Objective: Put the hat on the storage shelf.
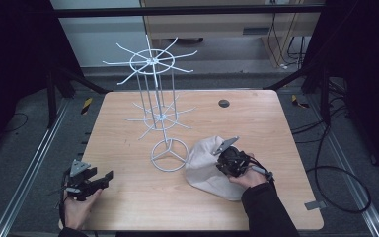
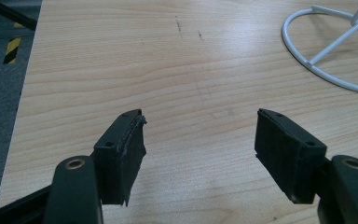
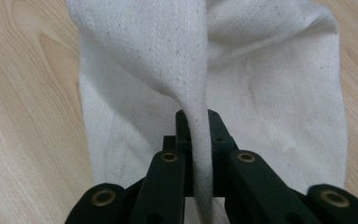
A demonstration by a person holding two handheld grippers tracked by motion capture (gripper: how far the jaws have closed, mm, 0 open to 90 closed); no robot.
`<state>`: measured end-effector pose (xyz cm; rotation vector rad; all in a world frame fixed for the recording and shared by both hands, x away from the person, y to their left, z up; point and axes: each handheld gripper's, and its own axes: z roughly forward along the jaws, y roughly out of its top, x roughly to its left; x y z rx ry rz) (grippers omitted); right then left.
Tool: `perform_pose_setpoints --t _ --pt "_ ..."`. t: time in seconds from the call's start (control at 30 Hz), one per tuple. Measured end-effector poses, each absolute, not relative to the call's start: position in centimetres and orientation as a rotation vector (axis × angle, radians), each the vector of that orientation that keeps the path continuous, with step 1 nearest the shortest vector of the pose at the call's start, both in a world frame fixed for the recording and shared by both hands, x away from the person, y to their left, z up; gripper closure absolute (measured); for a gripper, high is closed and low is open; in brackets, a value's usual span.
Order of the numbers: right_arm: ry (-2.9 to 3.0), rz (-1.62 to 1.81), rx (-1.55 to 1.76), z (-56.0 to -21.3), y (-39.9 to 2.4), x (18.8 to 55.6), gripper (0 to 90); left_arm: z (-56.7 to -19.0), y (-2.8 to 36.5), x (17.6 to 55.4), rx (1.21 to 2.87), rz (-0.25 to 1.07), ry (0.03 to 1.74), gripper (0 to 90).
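Right gripper view looks along the right gripper point(image 3: 199, 140), whose jaws are clamped together on a raised fold of a white cloth bag point(image 3: 214, 70). The pinched fold is a narrow ridge that runs straight ahead from the jaws, widening as it goes up and away, so its long axis lines up with the gripper's own. The rest of the bag spreads flat on the wooden surface point(image 3: 23, 116) ahead of the jaws and to both sides of them, with more cloth lying on the far right side.

In the high view the right gripper point(image 1: 225, 157) sits on the near right part of the bag point(image 1: 205, 168), held in the person's right hand point(image 1: 249, 175). The bag lies as a rounded heap that stretches from the hand toward a white wire rack point(image 1: 158, 106), its far edge just beside the rack's ring-shaped base point(image 1: 168, 155).

The left gripper point(image 1: 109, 175) rests low at the near left of the surface, well apart from the bag, in the left hand point(image 1: 79, 207). In the left gripper view its jaws stand wide apart with only bare wood between them, and the left gripper point(image 2: 199, 135) points toward the rack's base point(image 2: 326, 70), which lies ahead and to its right.
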<state>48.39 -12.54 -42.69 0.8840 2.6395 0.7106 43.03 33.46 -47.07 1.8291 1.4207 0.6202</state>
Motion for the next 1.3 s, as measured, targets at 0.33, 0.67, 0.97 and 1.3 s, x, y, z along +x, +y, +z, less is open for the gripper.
perform_pose_setpoints --t 0.33,0.67,0.97,1.3 --pt "2.588 0.781 0.893 -40.9 -13.4 47.8 87.9 -47.1 33.4 43.0 1.829 0.621 1.421 32.9" --pt "2.530 0.877 0.897 -39.4 -14.3 46.7 87.9 -47.1 33.4 43.0 1.829 0.621 1.422 32.9" --pt "2.440 0.970 0.911 -38.9 -15.3 45.8 87.9 -47.1 33.4 43.0 1.828 0.622 1.422 32.9" --pt "2.331 1.055 0.931 -38.2 -16.5 44.9 88.0 -47.1 33.4 43.0 1.829 0.621 1.420 32.9"
